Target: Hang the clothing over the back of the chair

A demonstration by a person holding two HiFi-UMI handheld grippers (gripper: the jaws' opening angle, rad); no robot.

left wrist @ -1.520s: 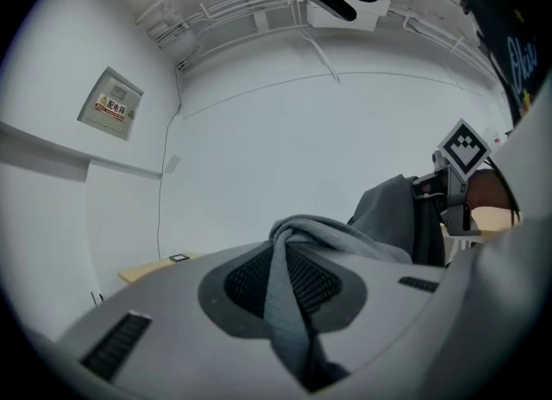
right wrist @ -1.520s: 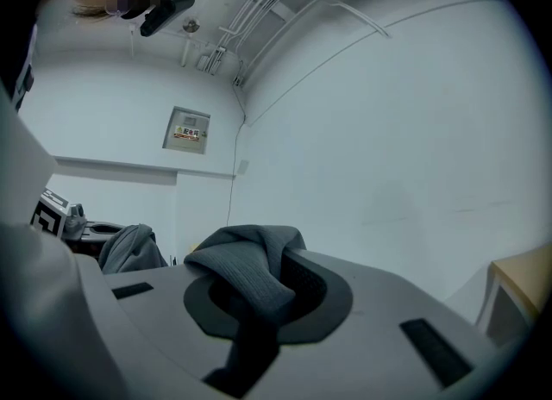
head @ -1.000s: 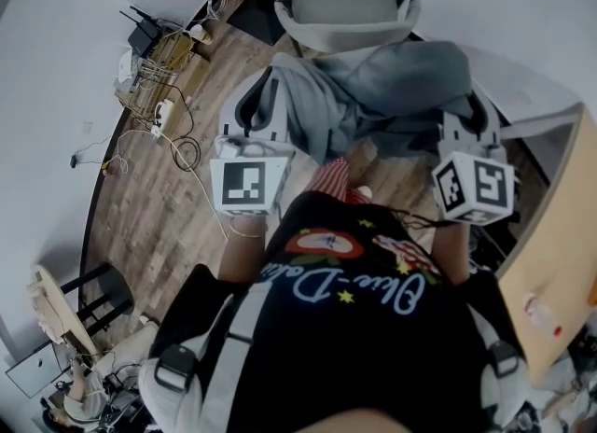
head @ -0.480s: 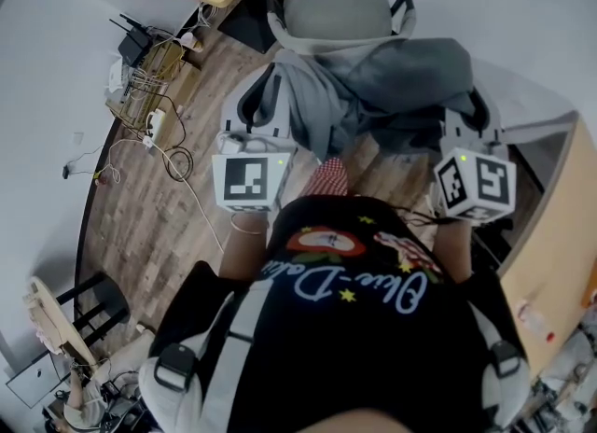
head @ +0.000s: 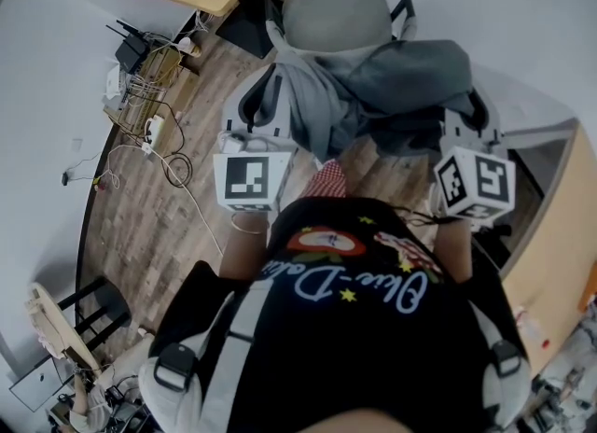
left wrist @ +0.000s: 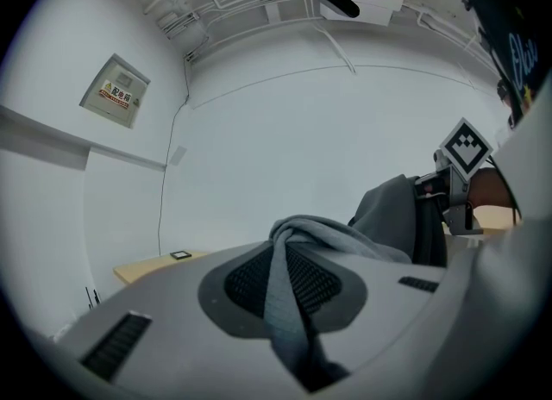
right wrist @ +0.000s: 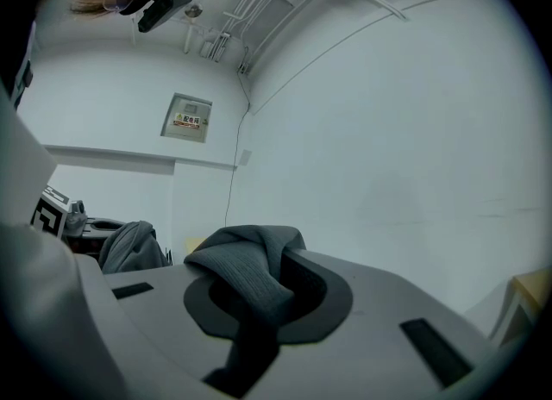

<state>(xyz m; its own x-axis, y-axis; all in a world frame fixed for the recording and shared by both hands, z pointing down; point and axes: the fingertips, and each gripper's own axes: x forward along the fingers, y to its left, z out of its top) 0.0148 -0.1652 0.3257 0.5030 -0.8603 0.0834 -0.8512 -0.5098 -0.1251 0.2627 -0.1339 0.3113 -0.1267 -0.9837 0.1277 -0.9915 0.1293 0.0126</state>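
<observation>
Clothing, head view: grey clothing [head: 392, 81] is stretched between the left gripper [head: 264, 104] and the right gripper [head: 469, 114], held up on the near side of the chair [head: 336, 13]. It is not yet over the back, and whether it touches the chair I cannot tell.
Sag, head view: loose folds droop in the middle. They may catch on the near face of the back and bunch there instead of passing over.
Floor, head view: cables [head: 173, 165] trail over the wooden floor [head: 140, 235] at the left, well apart from the person. A wide step that way could trip.
Grip, left gripper view: the jaws are closed on a narrow twisted fold [left wrist: 280, 290]. So thin a pinch may slide out if the cloth drags on the chair.
Grip, right gripper view: the jaws are nearly together on a thick ribbed edge [right wrist: 246, 282], which looks the firmer hold. If one side lets go first, the weight swings to the other.
Release, judgement: if much more cloth ends up on one side of the back, the clothing likely slips to the floor.
</observation>
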